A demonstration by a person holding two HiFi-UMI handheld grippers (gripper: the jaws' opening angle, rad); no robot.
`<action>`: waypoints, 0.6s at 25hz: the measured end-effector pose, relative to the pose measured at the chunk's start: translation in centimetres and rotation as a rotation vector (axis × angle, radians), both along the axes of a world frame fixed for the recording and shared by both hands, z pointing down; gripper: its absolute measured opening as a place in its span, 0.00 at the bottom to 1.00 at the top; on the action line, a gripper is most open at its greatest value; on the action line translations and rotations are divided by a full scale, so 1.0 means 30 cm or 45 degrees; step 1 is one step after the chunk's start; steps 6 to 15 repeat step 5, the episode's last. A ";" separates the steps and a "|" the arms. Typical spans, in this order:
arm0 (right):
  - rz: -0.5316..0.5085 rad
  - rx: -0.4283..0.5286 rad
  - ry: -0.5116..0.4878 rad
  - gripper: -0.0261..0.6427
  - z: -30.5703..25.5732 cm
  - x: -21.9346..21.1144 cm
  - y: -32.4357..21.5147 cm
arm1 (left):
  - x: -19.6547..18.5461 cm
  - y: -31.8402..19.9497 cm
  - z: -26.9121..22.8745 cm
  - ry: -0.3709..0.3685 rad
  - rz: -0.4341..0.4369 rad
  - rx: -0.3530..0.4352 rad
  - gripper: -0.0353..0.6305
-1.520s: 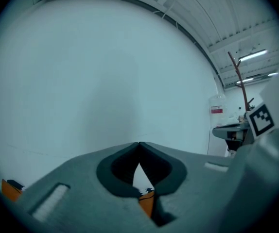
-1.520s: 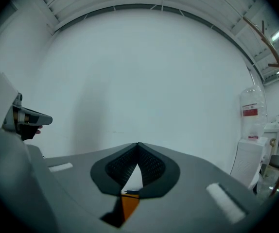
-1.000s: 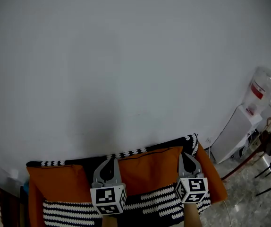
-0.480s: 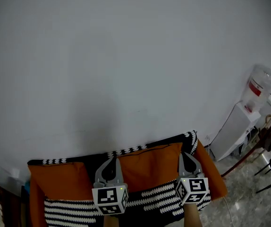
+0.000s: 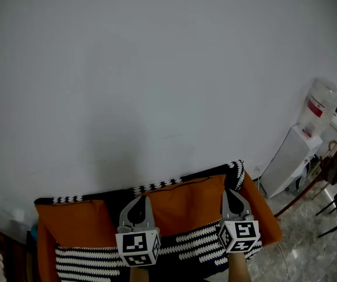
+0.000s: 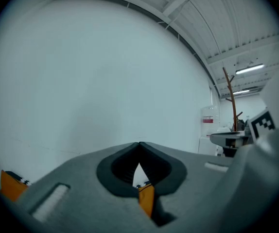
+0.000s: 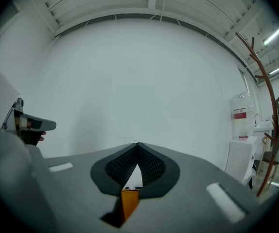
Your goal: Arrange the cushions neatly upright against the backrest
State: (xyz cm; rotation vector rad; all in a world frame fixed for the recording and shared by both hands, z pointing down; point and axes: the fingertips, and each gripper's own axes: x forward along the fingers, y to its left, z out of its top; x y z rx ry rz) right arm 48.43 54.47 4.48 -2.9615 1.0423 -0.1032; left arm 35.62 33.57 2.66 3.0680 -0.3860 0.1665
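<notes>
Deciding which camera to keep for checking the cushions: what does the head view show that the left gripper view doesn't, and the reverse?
Only the head view: the broad faces of two orange cushions, the striped cover below them, the floor, and the left gripper and right gripper from above. Only the left gripper view: ceiling beams, light strips, and its jaws shut, close up. Both: the white wall, the water dispenser, and slivers of orange cushion.

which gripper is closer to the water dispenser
Right. The right gripper is at the middle orange cushion's right edge, on the side toward the water dispenser; the left gripper is at that cushion's left edge, further from it.
</notes>
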 end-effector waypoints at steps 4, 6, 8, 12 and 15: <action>0.008 0.008 0.003 0.05 -0.004 -0.003 0.002 | 0.003 0.003 0.001 -0.003 0.007 0.004 0.06; 0.009 0.010 0.003 0.05 -0.005 -0.004 0.001 | 0.004 0.003 0.001 -0.004 0.008 0.005 0.06; 0.009 0.010 0.003 0.05 -0.005 -0.004 0.001 | 0.004 0.003 0.001 -0.004 0.008 0.005 0.06; 0.009 0.010 0.003 0.05 -0.005 -0.004 0.001 | 0.004 0.003 0.001 -0.004 0.008 0.005 0.06; 0.009 0.010 0.003 0.05 -0.005 -0.004 0.001 | 0.004 0.003 0.001 -0.004 0.008 0.005 0.06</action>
